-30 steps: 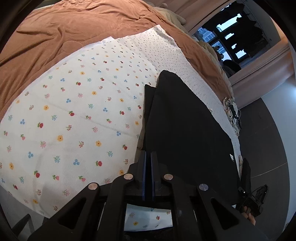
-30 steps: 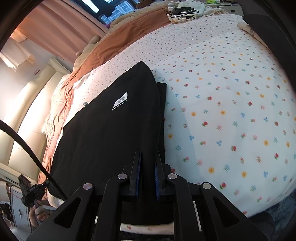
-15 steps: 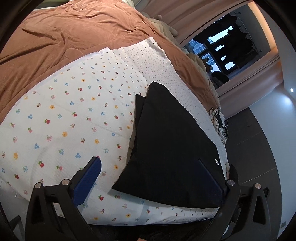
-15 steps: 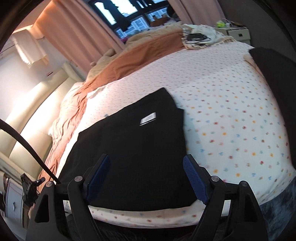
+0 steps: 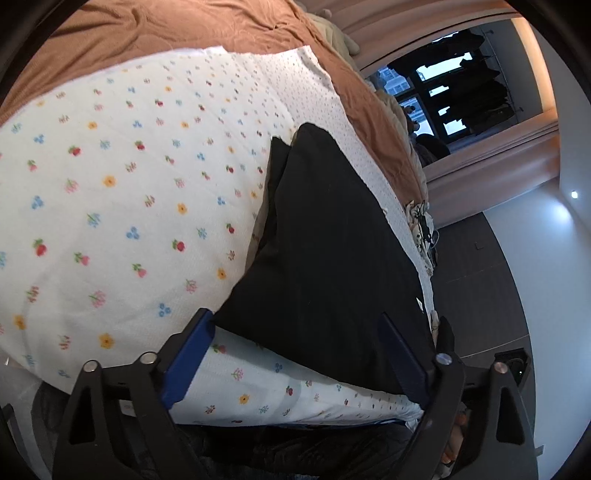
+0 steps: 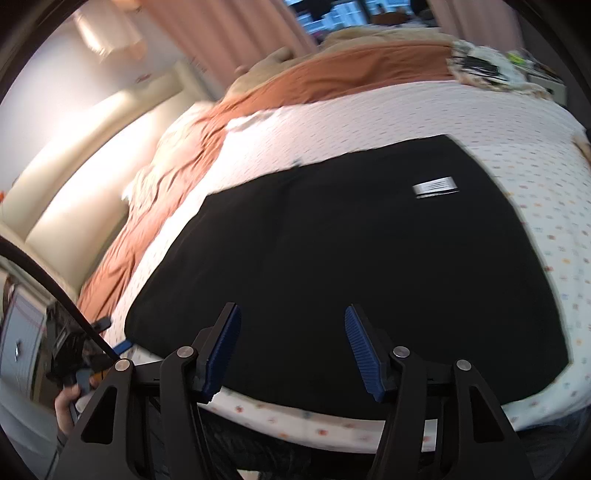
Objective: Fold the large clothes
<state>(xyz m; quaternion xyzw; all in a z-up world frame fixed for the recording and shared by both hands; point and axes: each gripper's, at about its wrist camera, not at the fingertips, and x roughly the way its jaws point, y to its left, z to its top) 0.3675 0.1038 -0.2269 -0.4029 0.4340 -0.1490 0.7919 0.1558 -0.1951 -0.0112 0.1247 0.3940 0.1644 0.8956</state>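
A black folded garment [image 5: 332, 240] lies flat on a white floral sheet [image 5: 129, 203] spread over the bed. My left gripper [image 5: 295, 317] hovers over the garment's near left corner. Its jaws stand wide and are closing, and the pads touch no cloth. In the right wrist view the garment [image 6: 351, 240] shows a small white label [image 6: 436, 186] near its far right corner. My right gripper [image 6: 291, 308] hangs above the garment's near edge. Its jaws are half apart and closing, with nothing pressed between the blue pads [image 6: 360, 343].
A brown duvet [image 5: 166, 26] covers the far side of the bed beyond the sheet. A cream headboard [image 6: 74, 177] and pink curtains stand behind. Cables on a crumpled cloth [image 6: 476, 66] lie at the bed's far corner. A hand [image 6: 68, 402] shows at lower left.
Both grippers were shut at the garment's near edge and have let go and opened. The right one swung left along the edge, and its jaws are narrower than half a second ago.
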